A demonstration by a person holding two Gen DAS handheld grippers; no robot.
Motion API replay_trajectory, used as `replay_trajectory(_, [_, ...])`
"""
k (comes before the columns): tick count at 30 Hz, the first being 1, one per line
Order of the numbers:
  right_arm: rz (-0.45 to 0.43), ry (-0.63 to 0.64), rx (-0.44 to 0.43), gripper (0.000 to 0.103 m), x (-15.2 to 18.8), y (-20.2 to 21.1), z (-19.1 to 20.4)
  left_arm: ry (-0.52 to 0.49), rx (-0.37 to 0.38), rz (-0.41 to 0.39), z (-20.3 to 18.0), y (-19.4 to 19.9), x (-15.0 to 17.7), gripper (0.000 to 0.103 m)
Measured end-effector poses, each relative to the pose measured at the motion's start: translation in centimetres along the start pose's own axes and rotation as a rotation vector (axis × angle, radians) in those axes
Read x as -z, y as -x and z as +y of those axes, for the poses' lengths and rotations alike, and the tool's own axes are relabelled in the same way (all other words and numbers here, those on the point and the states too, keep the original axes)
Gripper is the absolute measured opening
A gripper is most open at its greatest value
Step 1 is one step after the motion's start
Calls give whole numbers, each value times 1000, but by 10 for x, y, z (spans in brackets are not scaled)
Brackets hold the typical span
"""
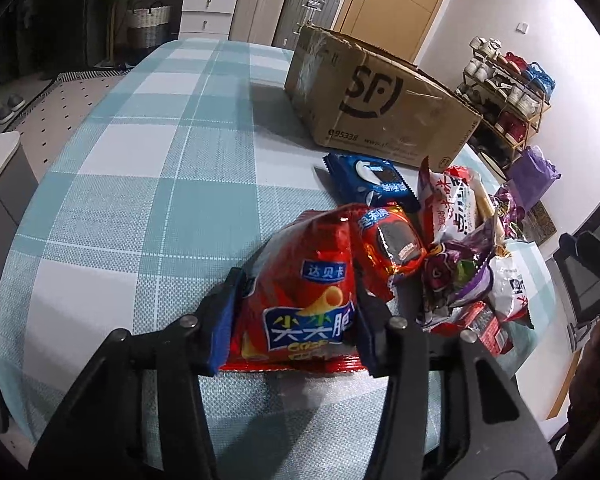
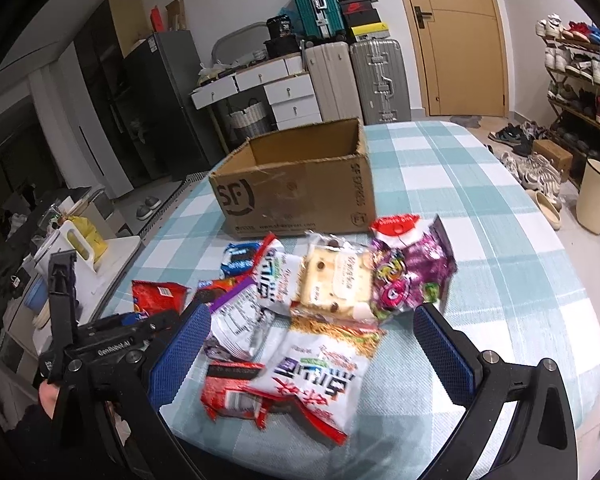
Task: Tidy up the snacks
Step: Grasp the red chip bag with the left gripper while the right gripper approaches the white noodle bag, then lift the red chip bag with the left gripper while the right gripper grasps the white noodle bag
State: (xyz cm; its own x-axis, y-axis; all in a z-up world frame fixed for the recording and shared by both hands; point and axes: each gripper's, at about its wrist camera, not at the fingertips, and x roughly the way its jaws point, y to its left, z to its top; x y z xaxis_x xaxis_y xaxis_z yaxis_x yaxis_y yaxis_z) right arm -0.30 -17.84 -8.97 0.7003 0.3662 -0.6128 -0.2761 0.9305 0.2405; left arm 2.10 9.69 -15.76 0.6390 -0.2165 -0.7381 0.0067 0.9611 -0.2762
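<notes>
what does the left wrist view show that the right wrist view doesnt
Left wrist only: the left hand-held gripper shut on the red crisp bag, seen from its front.
Right wrist only: the inside of the box, seemingly empty, the bread pack, and the open right hand-held gripper.
Both: the box, the Oreo pack, the checked table.

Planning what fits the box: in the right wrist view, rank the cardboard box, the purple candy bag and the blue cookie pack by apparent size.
1. cardboard box, clearly the largest.
2. purple candy bag.
3. blue cookie pack, though partly hidden under other packets, so its real size is unsure.
</notes>
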Motion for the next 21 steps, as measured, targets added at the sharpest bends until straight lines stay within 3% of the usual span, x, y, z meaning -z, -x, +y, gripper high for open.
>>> replay_trajectory(11, [18, -84, -29, 103, 13, 1, -28, 6, 4, -10, -3, 8, 3, 46])
replay_trajectory(21, [84, -137, -69, 103, 24, -25, -37, 1, 3, -24, -2, 16, 2, 46])
